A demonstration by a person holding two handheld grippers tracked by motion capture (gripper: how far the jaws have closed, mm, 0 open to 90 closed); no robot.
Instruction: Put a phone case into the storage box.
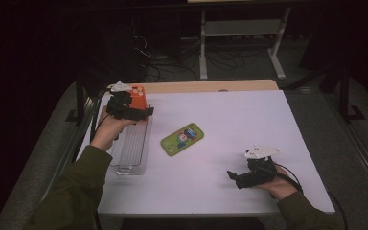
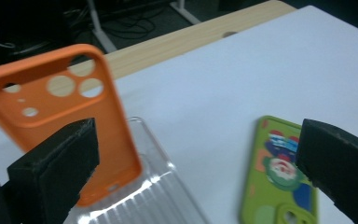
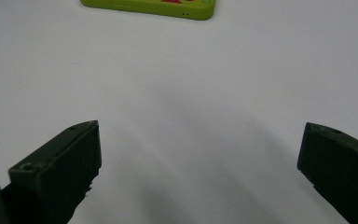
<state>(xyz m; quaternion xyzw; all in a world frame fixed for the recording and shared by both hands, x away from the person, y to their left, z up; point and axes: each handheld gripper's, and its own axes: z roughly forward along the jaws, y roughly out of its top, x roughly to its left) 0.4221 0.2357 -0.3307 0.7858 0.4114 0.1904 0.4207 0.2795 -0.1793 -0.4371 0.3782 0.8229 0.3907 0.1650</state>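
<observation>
Orange phone case [image 2: 60, 116]: standing upright in the clear ribbed tray [image 2: 144, 196], at nine o'clock on the white table [image 1: 230, 124]. Left gripper [image 1: 141, 111] is hovering just beside it, jaws gaping wide, gripping nothing. Green phone case [image 1: 182, 138]: lying flat at table centre. Right gripper [image 1: 235, 178]: resting at five o'clock, jaws spread wide, holding nothing.

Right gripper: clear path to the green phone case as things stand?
Probably yes. The right gripper is open, holds nothing, and only bare white table lies between it and the green phone case, flat and apart from the clear tray.
</observation>
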